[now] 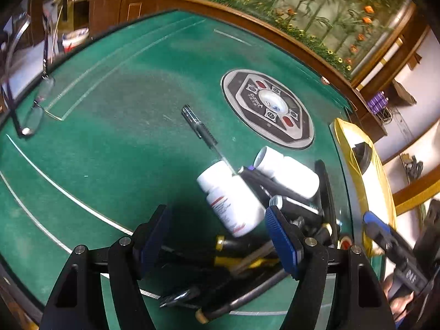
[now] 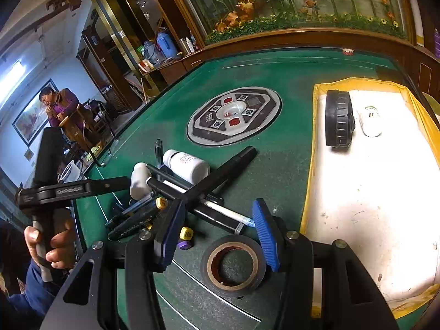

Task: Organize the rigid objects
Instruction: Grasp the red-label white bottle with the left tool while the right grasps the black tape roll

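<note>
A heap of pens and markers (image 2: 192, 192) lies on the green table (image 2: 288, 151) with two white bottles (image 2: 187, 165) (image 2: 139, 178) at its far side. My right gripper (image 2: 217, 233) is open, its blue pads straddling a black tape roll (image 2: 233, 268) that lies flat on the felt. My left gripper (image 1: 218, 243) is open over the heap. A white bottle (image 1: 231, 198) lies just beyond the fingertips, close to the right pad (image 1: 283, 242). A second white bottle (image 1: 286, 170) and a clear pen (image 1: 200, 126) lie farther out.
A yellow-rimmed white tray (image 2: 357, 206) at the right holds a black round lid (image 2: 339, 118) and a small white bottle (image 2: 370, 121). A round control plate (image 2: 233, 115) sits mid-table. Glasses (image 1: 35, 107) lie at the far left. A person sits in the background.
</note>
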`<action>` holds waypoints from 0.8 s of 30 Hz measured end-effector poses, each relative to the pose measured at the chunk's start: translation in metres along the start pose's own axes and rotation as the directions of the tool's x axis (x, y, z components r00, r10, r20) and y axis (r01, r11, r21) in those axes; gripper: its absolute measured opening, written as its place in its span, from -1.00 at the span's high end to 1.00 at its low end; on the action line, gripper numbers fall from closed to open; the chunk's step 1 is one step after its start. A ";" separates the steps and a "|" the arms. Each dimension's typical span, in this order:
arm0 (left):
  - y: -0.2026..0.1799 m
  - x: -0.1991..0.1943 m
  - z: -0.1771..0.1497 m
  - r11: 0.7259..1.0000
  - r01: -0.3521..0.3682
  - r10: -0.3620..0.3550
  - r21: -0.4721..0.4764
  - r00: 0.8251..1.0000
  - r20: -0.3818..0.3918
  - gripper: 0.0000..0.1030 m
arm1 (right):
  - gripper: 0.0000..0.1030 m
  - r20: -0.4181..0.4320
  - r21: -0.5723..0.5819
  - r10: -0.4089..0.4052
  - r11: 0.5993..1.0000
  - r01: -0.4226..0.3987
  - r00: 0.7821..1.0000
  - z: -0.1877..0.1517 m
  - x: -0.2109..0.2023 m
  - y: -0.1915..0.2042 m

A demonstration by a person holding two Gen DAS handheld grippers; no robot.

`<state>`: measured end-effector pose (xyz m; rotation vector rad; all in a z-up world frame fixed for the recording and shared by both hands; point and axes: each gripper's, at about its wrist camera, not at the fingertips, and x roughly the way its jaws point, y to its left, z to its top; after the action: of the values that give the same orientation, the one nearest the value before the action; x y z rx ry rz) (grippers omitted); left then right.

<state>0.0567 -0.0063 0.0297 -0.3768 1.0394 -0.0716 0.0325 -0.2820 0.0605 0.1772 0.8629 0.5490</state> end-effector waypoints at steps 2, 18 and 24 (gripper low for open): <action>-0.003 0.007 0.005 1.000 -0.013 0.012 -0.014 1.000 -0.012 -0.46 | 0.03 0.003 0.009 0.005 1.000 -0.005 1.000 0.001 -0.002 -0.002; 0.021 0.004 0.000 0.992 -0.114 0.114 0.046 0.993 -0.004 0.27 | -0.48 -0.150 -0.274 -0.105 0.960 0.061 0.983 -0.016 0.011 0.026; 0.011 0.006 -0.006 0.980 -0.171 0.169 0.100 0.985 0.025 0.26 | -0.48 -0.190 -0.334 -0.139 0.940 0.069 0.972 -0.025 0.020 0.029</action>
<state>0.0534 0.0014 0.0186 -0.1943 1.0436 0.0316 0.0128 -0.2490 0.0411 -0.2324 0.9685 0.6089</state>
